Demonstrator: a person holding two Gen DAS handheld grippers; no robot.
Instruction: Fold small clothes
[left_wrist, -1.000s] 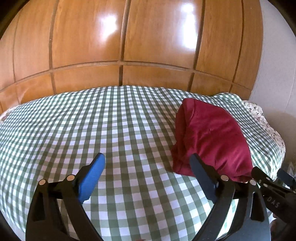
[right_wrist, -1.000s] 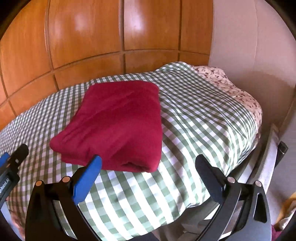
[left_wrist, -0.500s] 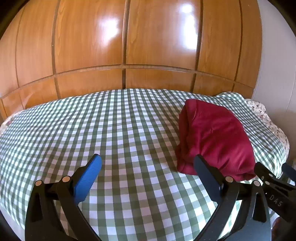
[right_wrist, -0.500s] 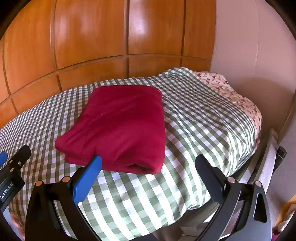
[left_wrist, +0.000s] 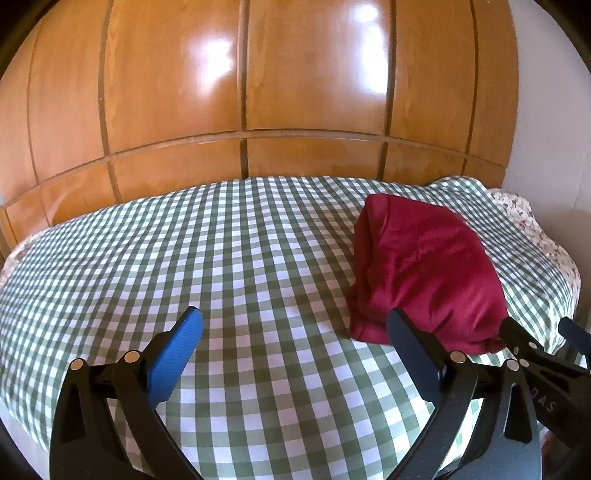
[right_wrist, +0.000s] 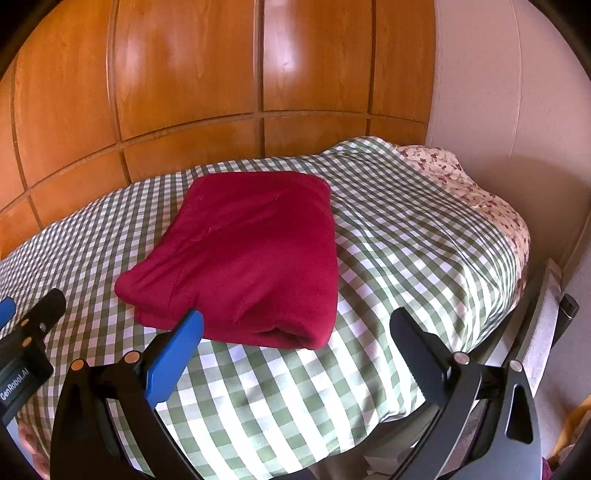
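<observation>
Lying folded on the checked bed (right_wrist: 406, 236) near its right end, the red garment (right_wrist: 251, 258) looks soft, light, thick and floppy, best pinched at its near rolled edge through all layers; left tool (left_wrist: 291, 339) and right tool (right_wrist: 295, 339) both released, empty.

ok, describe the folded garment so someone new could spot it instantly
Start at the bed with the green-and-white checked cover in front of the glossy wooden panelled wall. On the cover's right part, nearer the floral sheet edge, lies a dark red fabric garment folded into a thick rectangle. It is the only solid-coloured, unpatterned item there.
</observation>
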